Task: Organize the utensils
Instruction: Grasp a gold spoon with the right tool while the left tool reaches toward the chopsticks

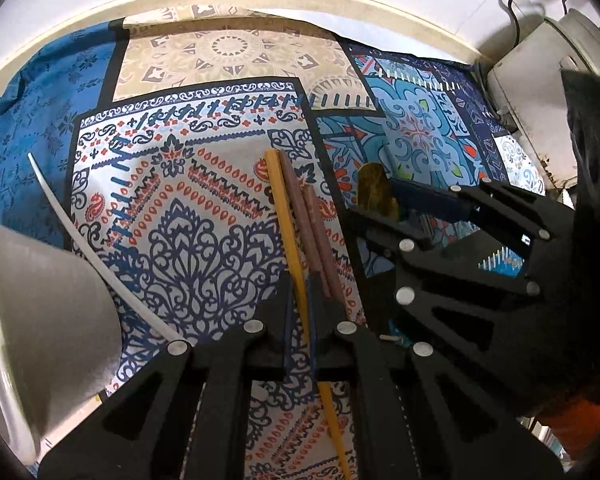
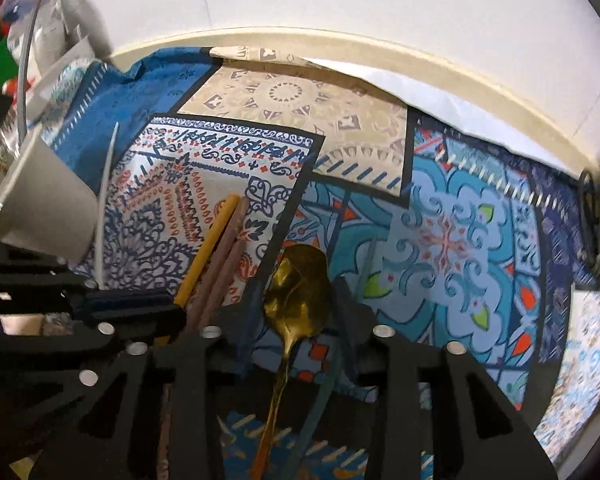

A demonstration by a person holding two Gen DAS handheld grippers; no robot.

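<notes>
Two slim brown sticks (image 1: 314, 236) beside glossy gold spoon (image 2: 298, 292)

chopsticks: 1 yellow (image 1: 283, 208), 2 brown (image 1: 300, 208) | gold spoon (image 2: 298, 288): 1 | white stick (image 1: 100, 256): 1 | grey cup (image 2: 40, 200): 1

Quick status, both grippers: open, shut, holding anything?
Left gripper: shut on the yellow chopstick.
Right gripper: open, gold metal spoon between its fingers.

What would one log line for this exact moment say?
left tool: shut on yellow chopstick | right tool: open around gold spoon | brown chopsticks: on patterned cloth
</notes>
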